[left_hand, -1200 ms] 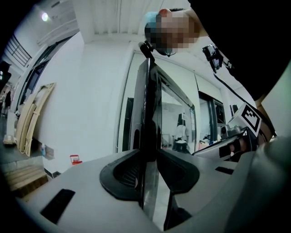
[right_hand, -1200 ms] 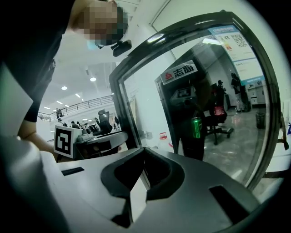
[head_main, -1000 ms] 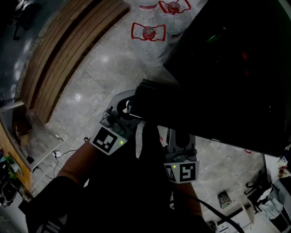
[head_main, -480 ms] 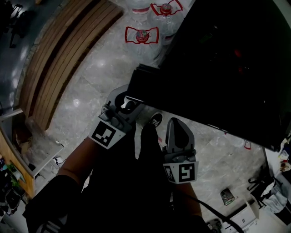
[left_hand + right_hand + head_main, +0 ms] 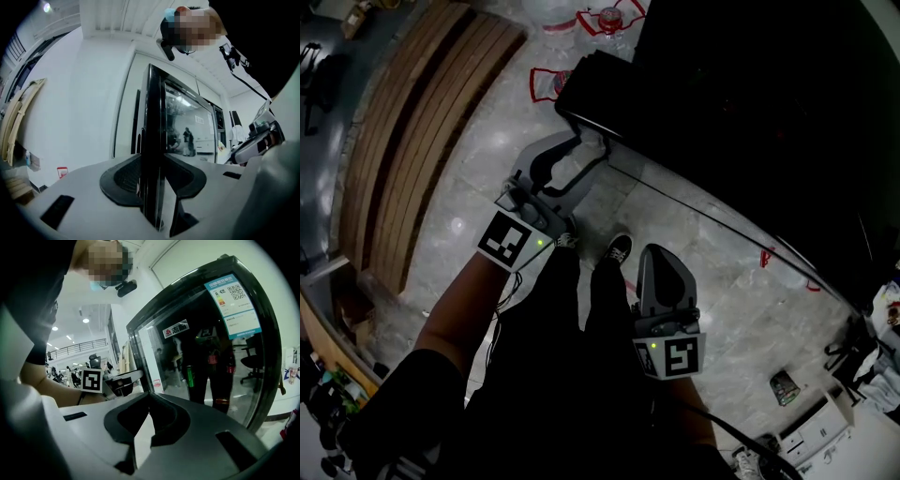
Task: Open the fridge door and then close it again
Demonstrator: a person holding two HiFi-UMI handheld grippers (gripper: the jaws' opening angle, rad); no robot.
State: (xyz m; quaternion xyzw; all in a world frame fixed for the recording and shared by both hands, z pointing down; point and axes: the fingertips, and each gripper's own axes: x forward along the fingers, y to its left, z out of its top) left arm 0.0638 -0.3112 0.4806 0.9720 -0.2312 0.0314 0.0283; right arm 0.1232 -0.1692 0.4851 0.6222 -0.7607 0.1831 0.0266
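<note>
The left tool [image 5: 152,180] has the free edge of the door [image 5: 154,117] standing between its jaws, and those jaws are opening. One pad sits right against the dark frame, while a pale sliver shows between the glass and the other pad, so I'd call the grip let go rather than held. A second ago that same edge was close in by the person's legs. Now it stands further out over the floor [image 5: 478,178], nearer the water bottles [image 5: 551,82], with the left arm stretched after it. That reads to me as the closing half of the job: the door has been swung back towards the fridge [image 5: 769,112] and is being released, to finish on its own or with a last push. From above it does not look shut yet. A thin line slants across the floor below it, which I take for the door's lower edge standing off from the dark cabinet. The right tool [image 5: 149,399] hangs back by the person's right leg, jaws together with nothing between them. It points at the glass front with its label [image 5: 233,298] and has scarcely shifted. What's left, I'd judge, is seeing the door home against its seal.
</note>
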